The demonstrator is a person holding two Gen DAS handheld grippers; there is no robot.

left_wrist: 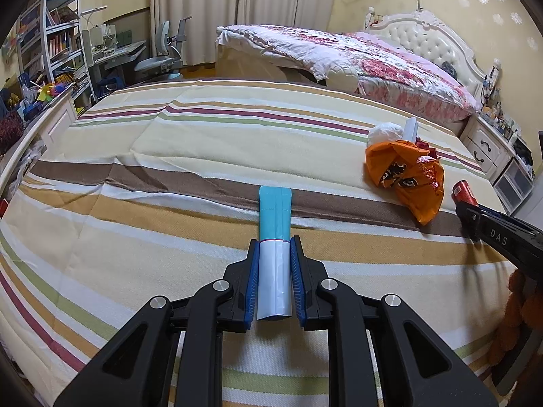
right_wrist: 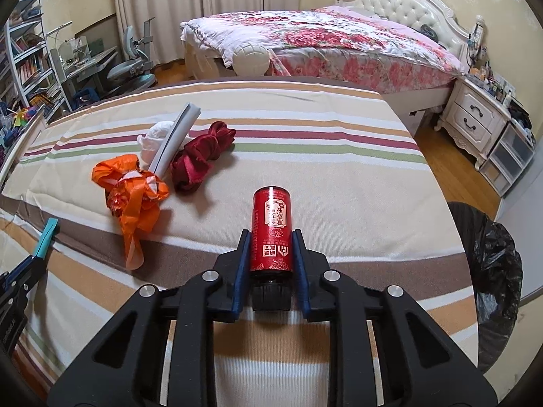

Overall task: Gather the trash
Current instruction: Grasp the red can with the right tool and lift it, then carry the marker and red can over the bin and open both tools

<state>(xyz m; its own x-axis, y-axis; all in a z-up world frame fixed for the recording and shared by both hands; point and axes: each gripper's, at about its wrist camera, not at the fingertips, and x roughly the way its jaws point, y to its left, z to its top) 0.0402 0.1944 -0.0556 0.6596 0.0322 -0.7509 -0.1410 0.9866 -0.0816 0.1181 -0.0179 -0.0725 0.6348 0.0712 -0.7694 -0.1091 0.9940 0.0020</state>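
My left gripper (left_wrist: 274, 242) is shut on a white and teal roll of bags (left_wrist: 274, 217), which sticks out forward over the striped sheet (left_wrist: 169, 156). My right gripper (right_wrist: 270, 234) is shut on a red bottle with a black cap (right_wrist: 270, 224), held lengthwise between the blue pads. The bottle's far end (left_wrist: 462, 192) and the right gripper also show at the right edge of the left wrist view. On the sheet lie a crumpled orange plastic bag (right_wrist: 135, 190), a white wad (right_wrist: 152, 142), a grey-white strip (right_wrist: 176, 139) and a dark red cloth (right_wrist: 200, 159).
A bin lined with a black bag (right_wrist: 492, 271) stands off the sheet's right side. Beyond are a bed with a floral quilt (right_wrist: 339, 44), a white nightstand (right_wrist: 475, 115), a desk with a chair (right_wrist: 132, 64) and bookshelves (left_wrist: 57, 40) at the left.
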